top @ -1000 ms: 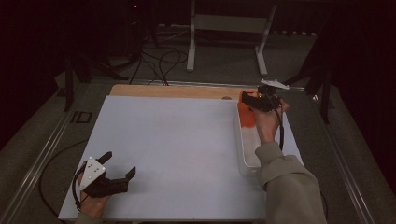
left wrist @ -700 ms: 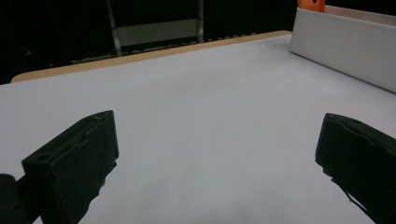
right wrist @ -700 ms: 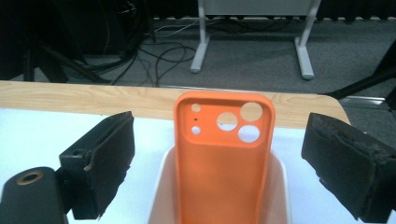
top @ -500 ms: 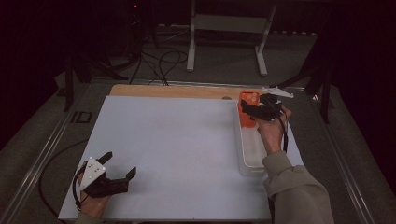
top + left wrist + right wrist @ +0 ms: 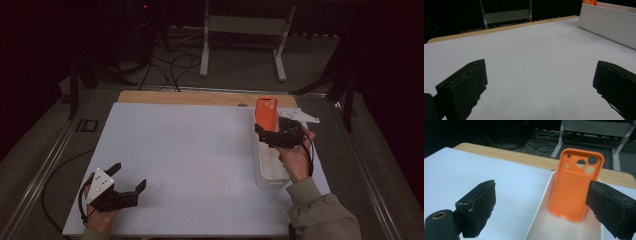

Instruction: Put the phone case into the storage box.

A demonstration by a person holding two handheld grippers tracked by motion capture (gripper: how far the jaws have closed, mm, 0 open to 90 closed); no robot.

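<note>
The right gripper (image 5: 276, 134) had drawn back toward the near side, jaws wide and empty — the orange phone case (image 5: 575, 187) stood released, upright in the white tray (image 5: 270, 172). The left gripper (image 5: 122, 187) rested wide open at the near left, so placing looked done.

Orange phone case (image 5: 574, 188) — upright, camera cutouts on top — at the white tray's (image 5: 267, 172) far end.

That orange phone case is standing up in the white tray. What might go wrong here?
The phone case stands upright at the far end of the tray, so it looks easy to tip. The right gripper is open and close in front of it; a nudge from one jaw might topple the case instead of grasping it.
</note>
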